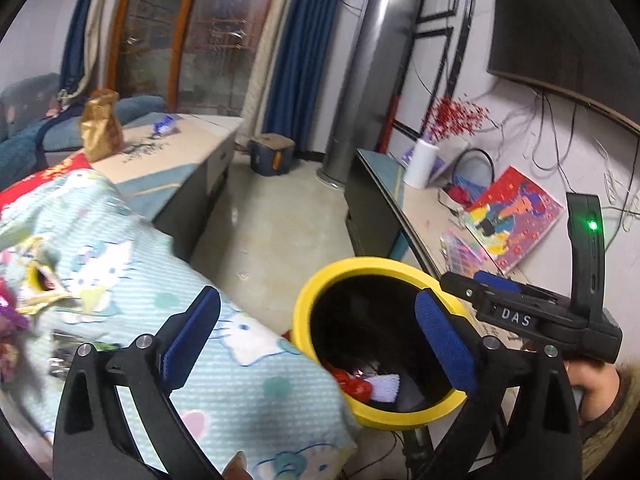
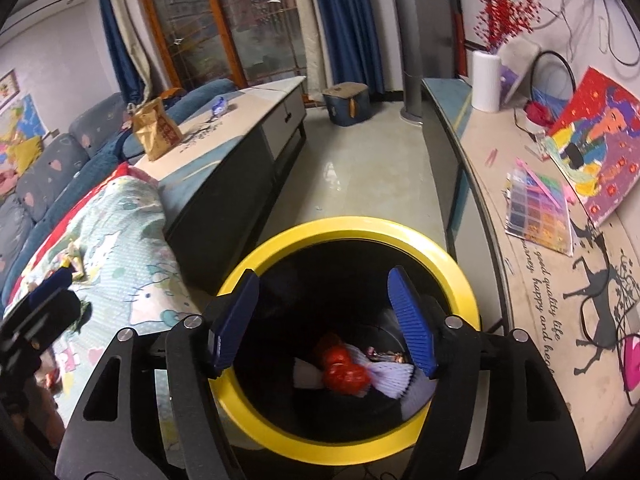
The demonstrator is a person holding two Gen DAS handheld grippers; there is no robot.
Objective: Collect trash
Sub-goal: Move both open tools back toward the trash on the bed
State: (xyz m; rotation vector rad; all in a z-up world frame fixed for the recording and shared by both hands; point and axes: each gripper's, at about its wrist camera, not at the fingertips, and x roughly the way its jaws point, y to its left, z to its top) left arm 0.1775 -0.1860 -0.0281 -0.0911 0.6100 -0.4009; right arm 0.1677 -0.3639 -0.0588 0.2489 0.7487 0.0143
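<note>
Right gripper: jaws spread and empty, hanging straight over the mouth of the yellow-rimmed bin, presumably so anything let go falls inside.
Left gripper: released wide, nothing between its blue pads; it sits at the bin's left edge, one finger across the opening, the other over the cartoon-print blanket.
Trash in the bin: a red crumpled wrapper and pale pleated paper lie at the bottom, below the right gripper.
Trash left of the bin: torn gold wrappers on the blanket, blurred, so I cannot tell how many pieces.
Further left of the bin: a brown paper bag on the low cabinet.
Right view only: looks straight down the bin, contents plain.
Left view only: shows the right gripper from the side and the wrappers up close.
</note>
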